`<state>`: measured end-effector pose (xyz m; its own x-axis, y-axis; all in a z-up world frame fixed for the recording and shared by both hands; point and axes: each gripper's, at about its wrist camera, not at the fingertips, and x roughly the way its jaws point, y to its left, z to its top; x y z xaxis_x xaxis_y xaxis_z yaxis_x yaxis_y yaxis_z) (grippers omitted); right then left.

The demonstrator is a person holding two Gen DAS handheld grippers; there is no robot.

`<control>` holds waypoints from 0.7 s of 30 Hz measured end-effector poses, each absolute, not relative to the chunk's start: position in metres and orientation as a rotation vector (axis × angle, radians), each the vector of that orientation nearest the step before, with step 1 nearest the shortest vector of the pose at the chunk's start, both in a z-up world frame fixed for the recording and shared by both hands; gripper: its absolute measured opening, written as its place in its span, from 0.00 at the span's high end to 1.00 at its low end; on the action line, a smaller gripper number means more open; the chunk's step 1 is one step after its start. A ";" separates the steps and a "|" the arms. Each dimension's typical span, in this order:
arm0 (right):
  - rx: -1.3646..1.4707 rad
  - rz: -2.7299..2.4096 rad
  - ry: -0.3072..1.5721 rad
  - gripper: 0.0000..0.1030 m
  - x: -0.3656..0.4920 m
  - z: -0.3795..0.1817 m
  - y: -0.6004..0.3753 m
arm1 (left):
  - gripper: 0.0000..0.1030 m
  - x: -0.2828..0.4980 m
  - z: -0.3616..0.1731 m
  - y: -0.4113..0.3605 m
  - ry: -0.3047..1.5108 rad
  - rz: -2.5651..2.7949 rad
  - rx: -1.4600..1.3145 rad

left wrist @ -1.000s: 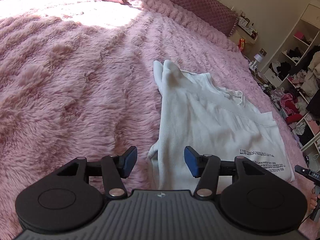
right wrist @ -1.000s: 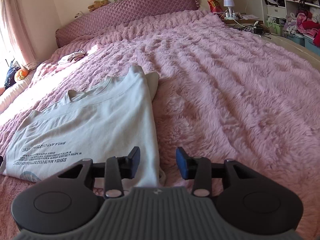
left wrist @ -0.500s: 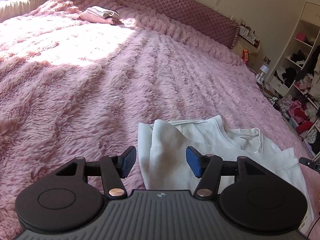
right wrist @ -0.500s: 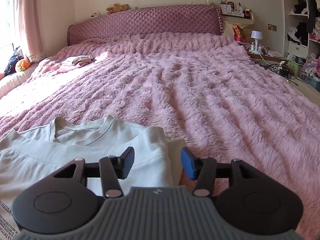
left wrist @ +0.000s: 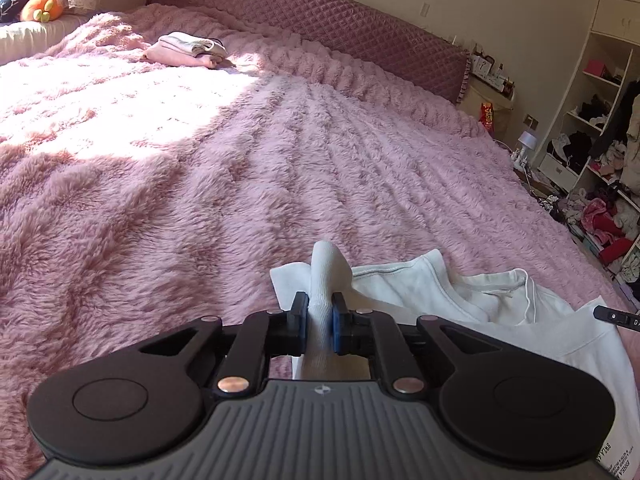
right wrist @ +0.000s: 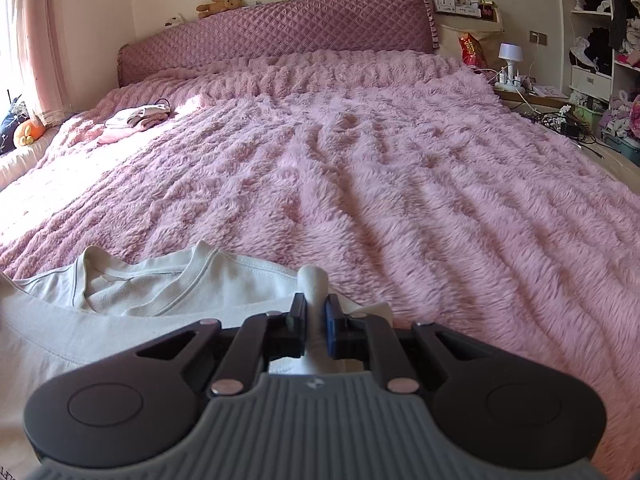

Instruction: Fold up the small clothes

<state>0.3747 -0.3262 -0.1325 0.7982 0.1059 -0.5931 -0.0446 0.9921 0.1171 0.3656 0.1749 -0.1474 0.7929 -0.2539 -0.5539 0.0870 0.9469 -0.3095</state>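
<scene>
white t-shirt (left wrist: pixel 460 300) spread on pink fuzzy bed (left wrist: pixel 240 184), lower half cut off. left gripper (left wrist: pixel 319 322) closing, jaws clamped on a shoulder fold; right gripper (right wrist: pixel 316 322) clamped on the other. print barely legible.

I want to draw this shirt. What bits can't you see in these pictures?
- White shirt: lower half, left wrist view, hidden behind the left gripper and cut by the frame edge.
- Printed words: cut off, too small to read.
- Pinched shirt edges: covered by fingers of the right gripper.
</scene>
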 end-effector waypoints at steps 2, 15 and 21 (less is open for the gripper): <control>0.093 0.056 0.634 0.97 0.376 -0.134 -0.325 | 0.88 0.373 -0.154 0.175 0.658 -0.161 -0.282; 0.072 -0.072 0.663 0.50 0.369 -0.151 -0.328 | 0.38 0.375 -0.160 0.205 0.772 -0.125 -0.362; 0.161 -0.081 0.658 0.50 0.305 -0.128 -0.325 | 0.38 0.333 -0.139 0.234 0.780 -0.162 -0.393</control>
